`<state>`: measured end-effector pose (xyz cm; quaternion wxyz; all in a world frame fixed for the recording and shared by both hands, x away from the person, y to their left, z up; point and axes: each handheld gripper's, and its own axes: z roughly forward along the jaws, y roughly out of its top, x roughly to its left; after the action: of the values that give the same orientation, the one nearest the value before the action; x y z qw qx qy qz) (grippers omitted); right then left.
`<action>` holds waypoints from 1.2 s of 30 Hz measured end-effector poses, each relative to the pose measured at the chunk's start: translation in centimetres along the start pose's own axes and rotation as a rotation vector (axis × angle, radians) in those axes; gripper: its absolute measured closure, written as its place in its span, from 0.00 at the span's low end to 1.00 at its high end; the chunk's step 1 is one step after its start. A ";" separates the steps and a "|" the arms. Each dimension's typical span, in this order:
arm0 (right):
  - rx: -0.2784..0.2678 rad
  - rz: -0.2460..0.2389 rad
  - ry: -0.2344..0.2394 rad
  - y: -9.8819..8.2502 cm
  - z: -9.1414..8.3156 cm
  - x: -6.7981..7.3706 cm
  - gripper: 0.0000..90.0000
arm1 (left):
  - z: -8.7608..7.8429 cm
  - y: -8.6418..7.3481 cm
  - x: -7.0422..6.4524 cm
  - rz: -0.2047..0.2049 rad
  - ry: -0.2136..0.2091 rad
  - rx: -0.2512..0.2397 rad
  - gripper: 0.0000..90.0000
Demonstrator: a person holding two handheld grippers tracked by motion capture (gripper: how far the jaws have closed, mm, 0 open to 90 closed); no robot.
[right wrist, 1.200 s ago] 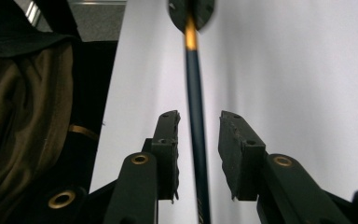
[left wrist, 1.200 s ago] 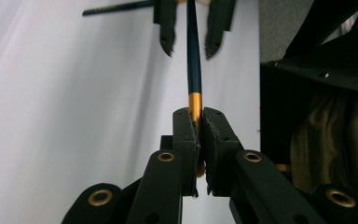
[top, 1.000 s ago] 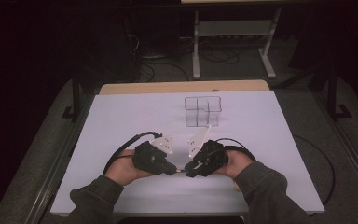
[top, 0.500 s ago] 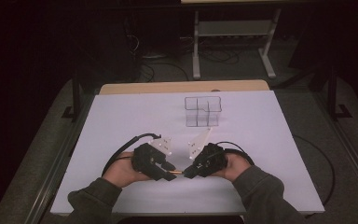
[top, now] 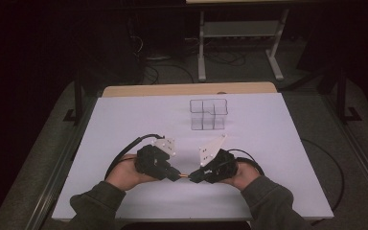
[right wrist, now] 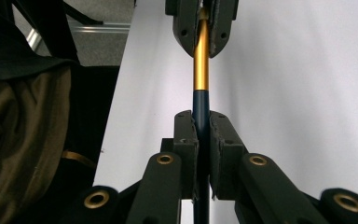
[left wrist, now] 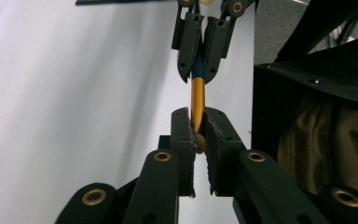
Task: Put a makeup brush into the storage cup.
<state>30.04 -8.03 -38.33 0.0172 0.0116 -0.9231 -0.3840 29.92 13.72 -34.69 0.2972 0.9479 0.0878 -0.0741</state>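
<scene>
Gripping gold-and-blue pen between both: left tool clamps gold end, right tool clamps blue end.

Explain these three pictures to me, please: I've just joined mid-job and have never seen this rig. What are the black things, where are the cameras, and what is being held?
No robot here: a person holds a black two-jaw hand-held gripper in each hand. The high view looks down from above the person's side of the white table top. There the left hand-held gripper and the right hand-held gripper meet tip to tip. The other two pictures come from a camera riding on each gripper, looking along its own jaws.

Between them is a thin pen-like stick, gold at one end and dark blue at the other. The left gripper is shut on the gold end, the right on the blue end, and the left jaws have just been closing on it.

Farther back stands a clear plastic box divided into compartments; whether anything is in it I cannot tell.
</scene>
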 end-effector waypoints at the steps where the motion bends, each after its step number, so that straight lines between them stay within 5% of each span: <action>1: 0.001 -0.005 -0.004 0.0 0.0 0.0 0.91 | 0.0 0.1 0.0 0.009 0.003 0.003 0.92; 13: 0.110 -0.050 -0.122 2.3 -0.3 1.1 0.83 | 0.1 1.3 -0.5 -0.001 0.059 0.063 0.94; 20: 0.190 -0.062 -0.131 3.3 0.3 1.2 0.90 | 0.4 2.0 -0.9 -0.018 0.072 0.075 0.94; 23: 0.190 -0.030 -0.100 3.2 0.5 1.0 0.91 | 0.4 2.1 -0.8 0.016 0.077 0.095 0.94; 27: 0.146 0.013 -0.072 2.5 0.2 0.5 0.92 | -0.3 1.7 -0.6 0.007 0.090 0.041 0.82; 36: 0.001 0.143 -0.057 0.1 -1.3 -1.2 0.92 | -1.1 0.1 -0.1 -0.046 0.116 -0.056 0.72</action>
<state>31.27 -8.82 -37.41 0.0183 -0.0653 -0.9218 -0.3817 29.91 14.23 -33.67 0.3164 0.9396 0.1285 -0.0231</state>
